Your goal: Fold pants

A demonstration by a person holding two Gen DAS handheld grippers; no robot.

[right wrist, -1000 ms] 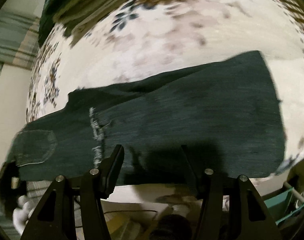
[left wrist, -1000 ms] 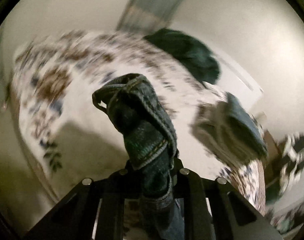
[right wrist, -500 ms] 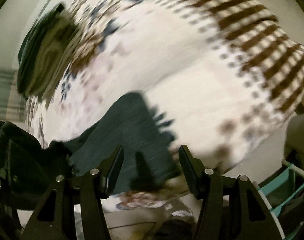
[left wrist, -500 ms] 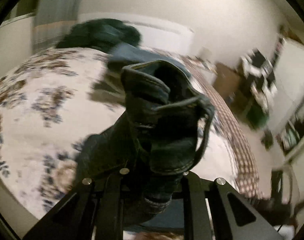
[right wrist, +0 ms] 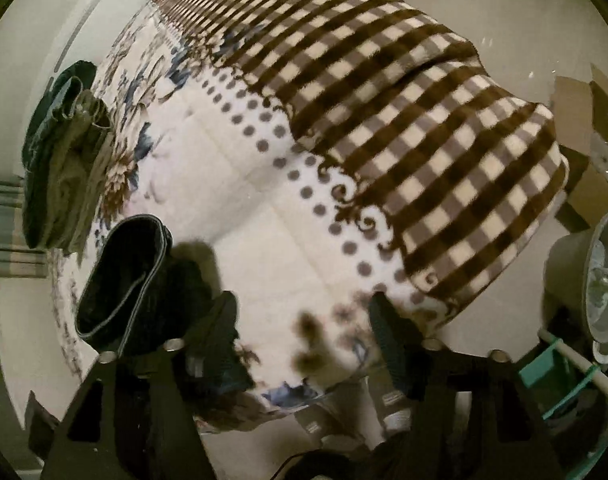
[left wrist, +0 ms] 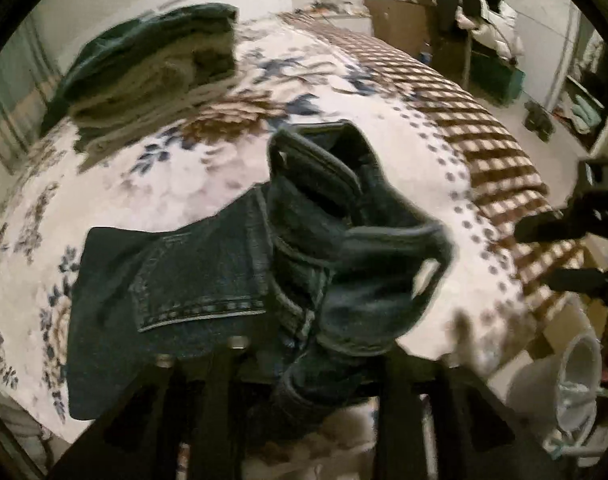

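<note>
My left gripper (left wrist: pixel 304 364) is shut on the bunched waistband of the dark blue jeans (left wrist: pixel 207 276). The rest of the jeans lies spread on the floral bedspread (left wrist: pixel 163 184) below and to the left, a back pocket showing. In the right wrist view the jeans (right wrist: pixel 131 280) show as a dark folded edge at the lower left. My right gripper (right wrist: pixel 304 320) is open and empty, above the bed's near edge and to the right of the jeans. It also shows at the right edge of the left wrist view (left wrist: pixel 576 248).
A stack of folded clothes (left wrist: pixel 151 64) sits at the far left of the bed (right wrist: pixel 63 168). A brown checked blanket (right wrist: pixel 424 128) covers the bed's right part. A grey bin (right wrist: pixel 584 280) and cardboard boxes (right wrist: pixel 592 128) stand on the floor at the right.
My left gripper has swung with the waistband over the bed, and the jeans now lie folded over. My right gripper has moved away from the pant leg towards the checked blanket.
</note>
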